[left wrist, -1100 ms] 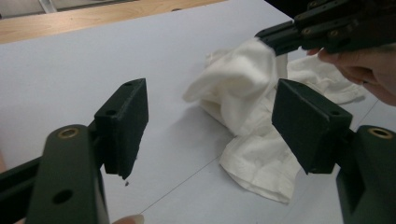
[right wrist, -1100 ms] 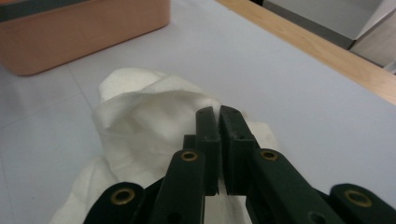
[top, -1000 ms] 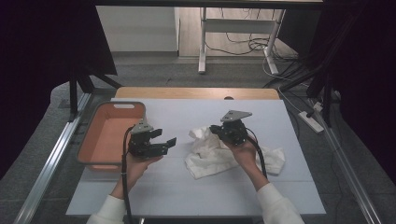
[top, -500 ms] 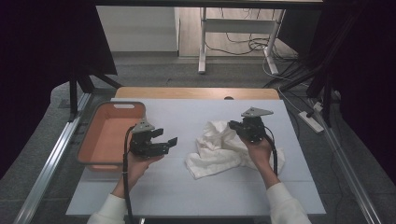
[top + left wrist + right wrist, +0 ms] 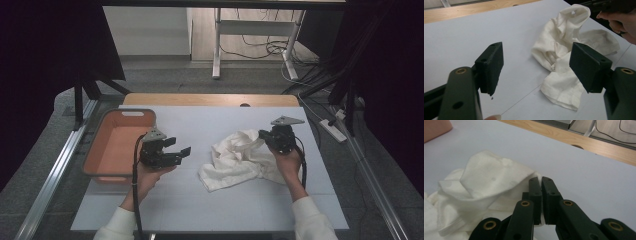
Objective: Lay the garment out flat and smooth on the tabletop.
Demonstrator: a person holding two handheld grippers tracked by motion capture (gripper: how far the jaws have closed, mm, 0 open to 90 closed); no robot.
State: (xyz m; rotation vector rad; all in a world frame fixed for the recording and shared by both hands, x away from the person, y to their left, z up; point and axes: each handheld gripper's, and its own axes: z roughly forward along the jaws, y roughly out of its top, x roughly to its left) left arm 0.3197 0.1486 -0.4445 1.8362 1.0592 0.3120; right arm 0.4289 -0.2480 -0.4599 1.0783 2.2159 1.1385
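— what's the right gripper (image 5: 264,136) doing?
— its jaws are pinched on a fold of the white cloth (image 5: 235,159), lifting that edge off the white table (image 5: 200,210).
— and the left gripper (image 5: 181,150)?
— jaws spread wide, holding nothing, just left of the cloth, beside the orange bin (image 5: 112,145).
— where's the cloth?
— crumpled mid-table, right of centre.

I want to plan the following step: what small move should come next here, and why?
Probably bring the left gripper across to the near edge of the cloth and close on it. The right gripper is shut on a raised corner, while the left one hangs open above the table, jaws wide and aimed at the cloth. A second grip looks needed to spread it.
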